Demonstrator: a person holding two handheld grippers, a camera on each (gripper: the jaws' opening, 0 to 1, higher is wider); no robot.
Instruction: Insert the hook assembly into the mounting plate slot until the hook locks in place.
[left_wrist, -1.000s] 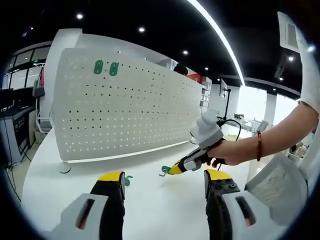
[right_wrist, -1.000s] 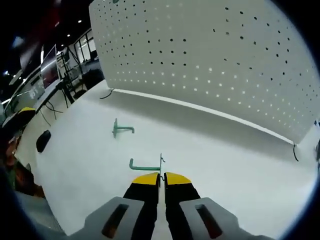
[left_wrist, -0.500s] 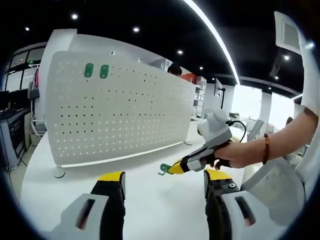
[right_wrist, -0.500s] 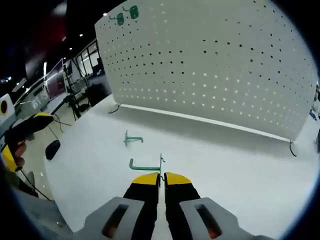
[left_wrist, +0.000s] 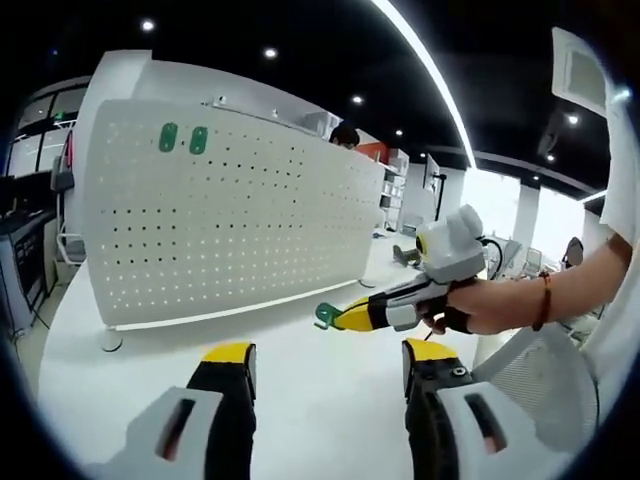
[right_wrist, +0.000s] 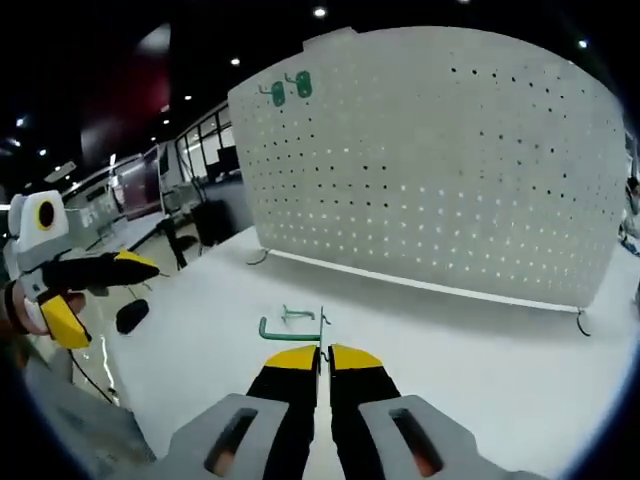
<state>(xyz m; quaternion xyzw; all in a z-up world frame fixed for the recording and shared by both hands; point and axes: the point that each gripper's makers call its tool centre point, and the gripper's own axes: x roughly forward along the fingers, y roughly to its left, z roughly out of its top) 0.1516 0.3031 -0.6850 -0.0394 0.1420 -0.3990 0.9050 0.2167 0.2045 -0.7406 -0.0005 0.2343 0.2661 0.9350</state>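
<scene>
The green hook (right_wrist: 290, 329) is pinched at its back end between the yellow tips of the right gripper (right_wrist: 325, 352), jaws squeezed tight together on it, with the hook's arm sticking out to the left of the tips and curling up at the end. In the left gripper view you can see that same right gripper (left_wrist: 345, 316) coming in from the right, held in a person's hand (left_wrist: 480, 305), with the hook (left_wrist: 326, 315) poking out of its tip, up off the white table (left_wrist: 310, 390) and short of the white pegboard (left_wrist: 230, 215). The left gripper (left_wrist: 325, 352) is wide open with nothing between its jaws, just bare table ahead of it. The pegboard (right_wrist: 440, 160) stands upright straight ahead of both tools, and two green plates (left_wrist: 184, 138) are mounted side by side near its top left corner; from the right gripper view the same green plates (right_wrist: 289, 88) sit high above and a bit left of the tips. That view also shows a second green hook (right_wrist: 300, 315) lying on the table (right_wrist: 480, 360) just past the held one, plus the left gripper (right_wrist: 95, 275) off at the far left with a dark oval thing (right_wrist: 131, 315) on the table below it; can't tell what that is.
</scene>
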